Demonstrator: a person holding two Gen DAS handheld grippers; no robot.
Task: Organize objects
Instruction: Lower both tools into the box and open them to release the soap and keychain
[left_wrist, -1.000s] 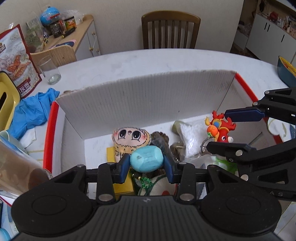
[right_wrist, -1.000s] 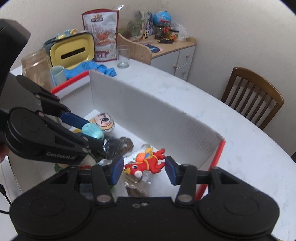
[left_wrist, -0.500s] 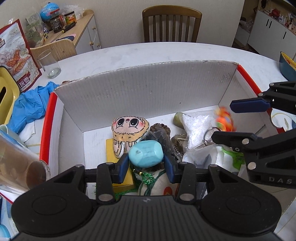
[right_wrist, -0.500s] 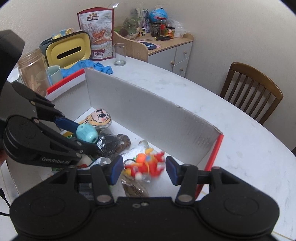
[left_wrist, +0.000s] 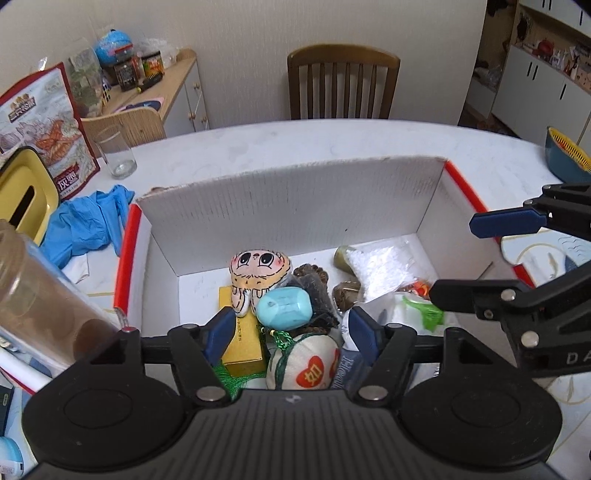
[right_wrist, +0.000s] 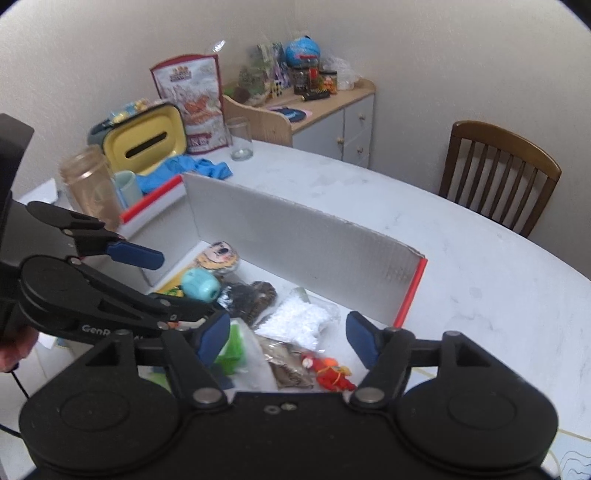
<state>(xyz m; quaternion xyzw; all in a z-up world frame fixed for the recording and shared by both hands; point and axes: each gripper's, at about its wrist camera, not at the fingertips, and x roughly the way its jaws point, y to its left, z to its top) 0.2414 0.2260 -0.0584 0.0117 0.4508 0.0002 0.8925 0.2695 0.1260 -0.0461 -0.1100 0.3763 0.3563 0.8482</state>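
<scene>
A white cardboard box with red edges (left_wrist: 295, 206) (right_wrist: 303, 240) holds several small things. My left gripper (left_wrist: 291, 332) is open above the box, and the turquoise egg-shaped toy (left_wrist: 283, 308) (right_wrist: 200, 283) lies loose between its spread pads on the pile. My right gripper (right_wrist: 282, 338) is open and empty over the box's right end. The red and orange toy (right_wrist: 330, 374) lies on the box floor just below it. A cartoon face plush (left_wrist: 258, 271), a white pouch with red hearts (left_wrist: 306, 362) and a bag of white beads (left_wrist: 384, 266) lie in the box.
A brown glass jar (left_wrist: 33, 295), a yellow tissue box (left_wrist: 22, 192), a blue cloth (left_wrist: 85, 225), a snack bag (left_wrist: 44, 118) and a drinking glass (left_wrist: 116, 151) stand left of the box. A wooden chair (left_wrist: 343, 85) is behind the table. A blue and yellow bowl (left_wrist: 565, 158) is at far right.
Both grippers opened. The left let go of the turquoise toy, which now rests on the pile. The right dropped the red and orange toy onto the box floor and pulled back.
</scene>
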